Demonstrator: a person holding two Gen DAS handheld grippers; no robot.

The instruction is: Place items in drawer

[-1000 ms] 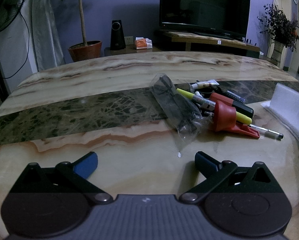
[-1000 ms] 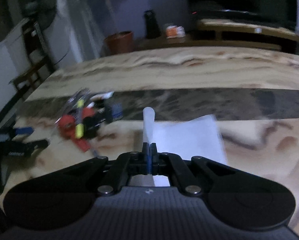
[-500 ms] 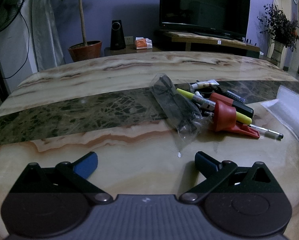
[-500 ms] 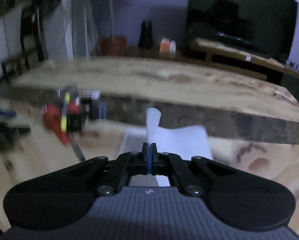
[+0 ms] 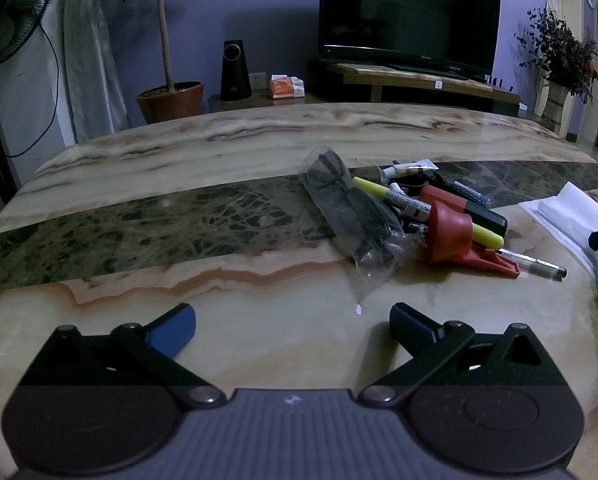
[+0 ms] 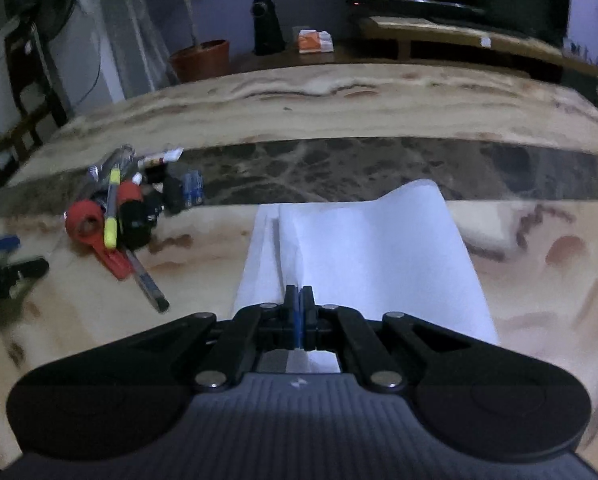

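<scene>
Big marble table (image 5: 219, 152) takes up most of both views. A white foam sheet (image 6: 371, 248) lies on it right of the clutter pile (image 5: 419, 216); the right gripper (image 6: 297, 300) is pinched tight on its near edge. Left gripper (image 5: 293, 320) sits just in front of the pile, fingers spread wide, holding nothing. No drawer visible.

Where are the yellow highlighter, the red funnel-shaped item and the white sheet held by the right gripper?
yellow highlighter (image 5: 486, 236): left wrist view, rear barrel.
red funnel-shaped item (image 5: 449, 234): left wrist view, flared body.
white sheet (image 6: 379, 256): right wrist view, middle.
right gripper (image 6: 298, 300): right wrist view, closed tips.
</scene>
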